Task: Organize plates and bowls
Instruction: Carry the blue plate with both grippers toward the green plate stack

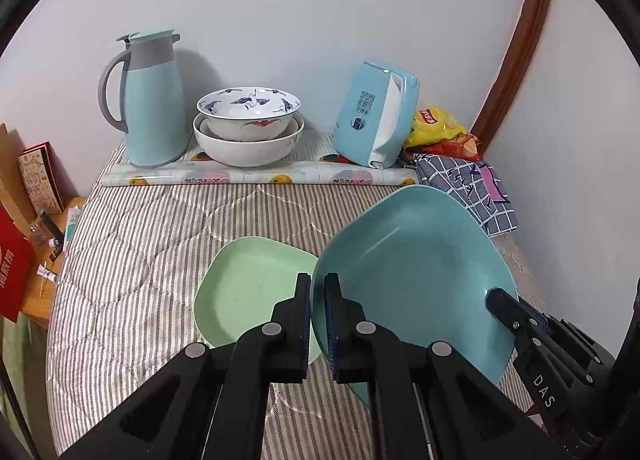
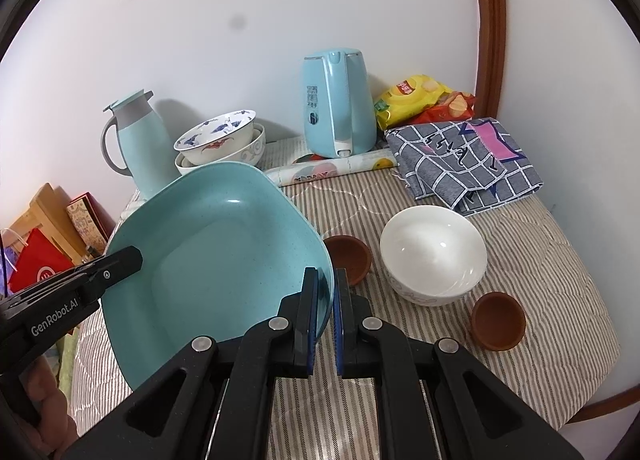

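Blue plate [image 1: 416, 272]: raised and tilted over the striped cloth [image 1: 140, 260], my left gripper [image 1: 317, 292] pinching its near-left rim, my right gripper [image 2: 327, 288] pinching the opposite rim, both angled downward. Green plate [image 1: 248, 292]: flat on the cloth, just left of my left gripper. White bowl [image 2: 434, 256] and two brown cups [image 2: 348, 258]: right of my right gripper.
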Demonstrator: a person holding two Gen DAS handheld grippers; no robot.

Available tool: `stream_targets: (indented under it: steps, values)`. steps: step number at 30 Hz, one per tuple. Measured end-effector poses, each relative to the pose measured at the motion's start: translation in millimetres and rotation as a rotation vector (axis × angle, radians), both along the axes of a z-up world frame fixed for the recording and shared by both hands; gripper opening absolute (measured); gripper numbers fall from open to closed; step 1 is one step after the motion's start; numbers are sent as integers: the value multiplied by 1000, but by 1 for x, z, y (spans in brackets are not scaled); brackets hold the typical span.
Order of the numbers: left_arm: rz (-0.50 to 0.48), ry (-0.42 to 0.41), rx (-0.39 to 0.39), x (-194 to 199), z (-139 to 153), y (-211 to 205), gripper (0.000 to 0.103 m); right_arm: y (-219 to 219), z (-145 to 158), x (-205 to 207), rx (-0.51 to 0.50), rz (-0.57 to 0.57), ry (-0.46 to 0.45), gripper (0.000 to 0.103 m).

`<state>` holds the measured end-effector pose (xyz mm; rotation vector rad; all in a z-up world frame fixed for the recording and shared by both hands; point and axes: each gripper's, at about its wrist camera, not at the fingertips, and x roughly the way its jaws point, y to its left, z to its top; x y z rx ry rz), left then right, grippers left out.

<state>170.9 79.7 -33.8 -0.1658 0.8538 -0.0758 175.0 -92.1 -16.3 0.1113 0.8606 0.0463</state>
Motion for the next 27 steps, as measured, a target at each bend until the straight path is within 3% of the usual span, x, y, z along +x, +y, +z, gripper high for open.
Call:
stream_targets:
  steps: [27]
  values:
    - [43, 49, 0, 11, -20, 28, 7, 23, -25, 15, 14, 33, 50, 7]
